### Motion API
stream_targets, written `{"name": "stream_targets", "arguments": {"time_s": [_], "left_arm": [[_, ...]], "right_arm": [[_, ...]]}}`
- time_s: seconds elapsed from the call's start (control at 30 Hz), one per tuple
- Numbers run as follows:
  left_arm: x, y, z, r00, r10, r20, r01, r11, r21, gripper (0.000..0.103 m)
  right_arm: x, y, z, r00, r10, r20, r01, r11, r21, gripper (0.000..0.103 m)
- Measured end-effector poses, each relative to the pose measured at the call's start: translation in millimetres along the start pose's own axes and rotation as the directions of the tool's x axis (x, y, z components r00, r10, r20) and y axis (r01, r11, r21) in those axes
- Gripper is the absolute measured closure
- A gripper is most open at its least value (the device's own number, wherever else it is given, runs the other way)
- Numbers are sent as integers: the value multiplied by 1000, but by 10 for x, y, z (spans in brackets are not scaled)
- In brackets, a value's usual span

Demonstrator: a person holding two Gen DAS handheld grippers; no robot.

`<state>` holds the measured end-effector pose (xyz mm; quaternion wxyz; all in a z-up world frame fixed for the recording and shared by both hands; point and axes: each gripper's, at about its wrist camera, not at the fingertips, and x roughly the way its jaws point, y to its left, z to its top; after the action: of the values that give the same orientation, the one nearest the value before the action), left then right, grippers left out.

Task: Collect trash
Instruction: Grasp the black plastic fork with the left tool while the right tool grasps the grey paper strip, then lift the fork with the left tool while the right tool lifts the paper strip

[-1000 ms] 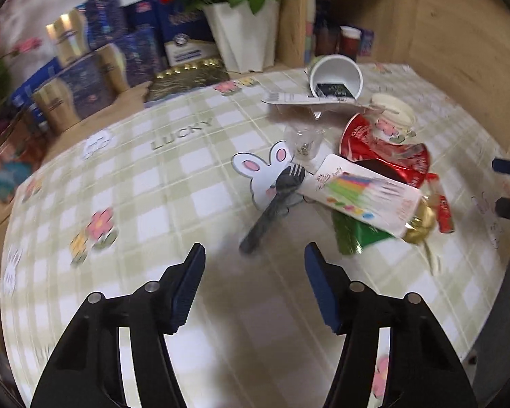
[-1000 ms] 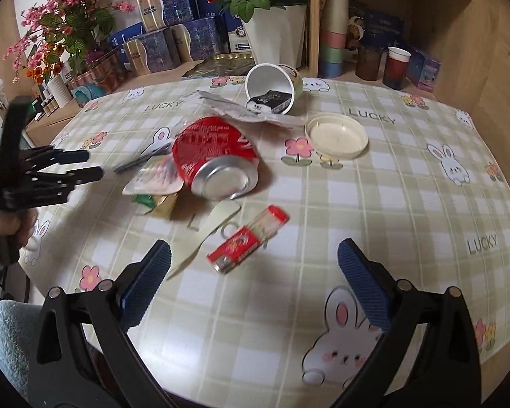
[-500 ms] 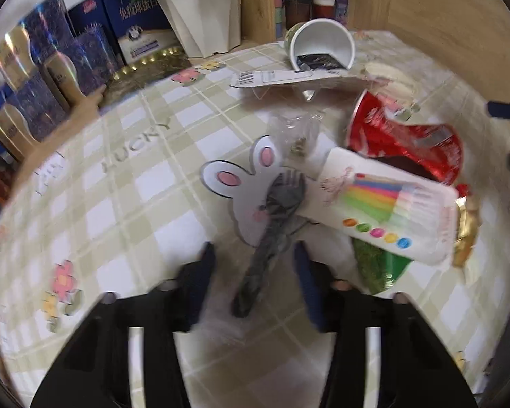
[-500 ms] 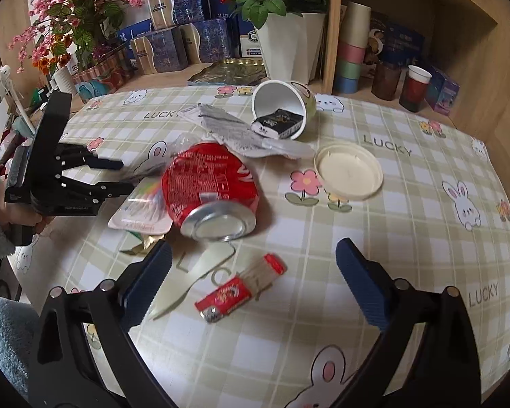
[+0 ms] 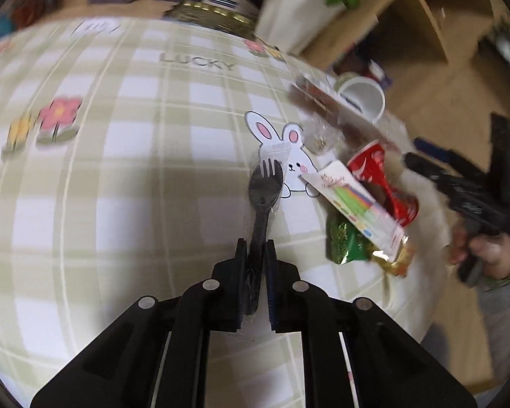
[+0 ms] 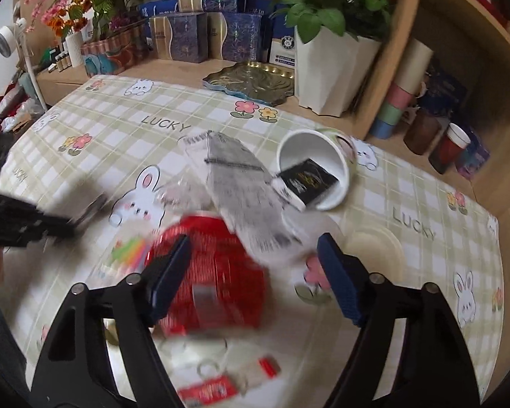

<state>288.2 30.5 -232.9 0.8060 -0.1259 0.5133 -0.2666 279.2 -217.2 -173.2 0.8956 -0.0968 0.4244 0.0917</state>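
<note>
On the checked tablecloth [image 5: 125, 176], L gripper [image 5: 255, 251] closes on a wrapped black fork [image 5: 265, 187] w/ pads touching, R gripper [image 6: 251, 265] closing around the red can [image 6: 217, 272], not yet gripping.

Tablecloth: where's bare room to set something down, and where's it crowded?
Free: the tablecloth from the flower print to the black fork; also right of the tipped cup, by the LUCKY print. Crowded: around the red can and wrappers.
</note>
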Motion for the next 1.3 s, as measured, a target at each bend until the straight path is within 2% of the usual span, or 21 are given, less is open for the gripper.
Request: {"name": "stream_targets", "arguments": {"time_s": [0.07,0.17,0.37,0.63,0.73,0.77,0.8,0.9,0.97,1.03,1.07,1.17,1.23,1.3], "left_arm": [[-12,70,-43,999,-35,31,37,998,-56,91],[-31,50,-97,998,-34,62,36,999,-37,91],[-51,50,-124,995,-39,92,43,998,-43,92],[-96,118,-166,992,-60,113,66,997,-48,92],[-99,107,-174,992,-53,118,59,997,-40,92],[-100,102,-173,992,-51,119,56,998,-38,92],[-105,93,-179,992,-47,121,52,998,-35,92],[-104,78,-183,992,-36,125,39,999,-26,92],[-104,64,-188,991,-28,128,30,999,-17,92],[-104,64,-189,991,-27,131,29,999,-16,92],[-106,66,-193,991,-28,132,30,999,-17,92],[-107,63,-198,990,-24,139,26,1000,-14,92],[-105,50,-203,990,-16,142,18,1000,-9,93],[-105,27,-211,990,-6,144,6,1000,0,93]], "right_arm": [[148,50,102,1000,-13,-23,13,1000,-10,36],[263,89,271,1000,-8,-23,8,1000,-5,37],[443,222,502,995,-29,-90,24,998,-51,42],[517,222,546,991,19,-135,-24,999,-35,43],[587,283,547,988,2,-152,-11,998,-57,43],[613,281,564,989,-25,-144,17,998,-55,43],[624,267,572,990,-31,-140,25,999,-44,44],[680,171,612,989,-22,-146,27,999,33,59],[734,150,609,986,-17,-167,26,998,52,61],[782,184,575,981,-44,-187,49,999,24,65],[774,205,557,982,-59,-178,62,998,8,66],[661,243,538,989,-84,-124,83,996,-9,78],[540,231,554,995,-69,-76,70,998,1,85],[347,205,577,999,-46,-10,46,999,26,88]]}}
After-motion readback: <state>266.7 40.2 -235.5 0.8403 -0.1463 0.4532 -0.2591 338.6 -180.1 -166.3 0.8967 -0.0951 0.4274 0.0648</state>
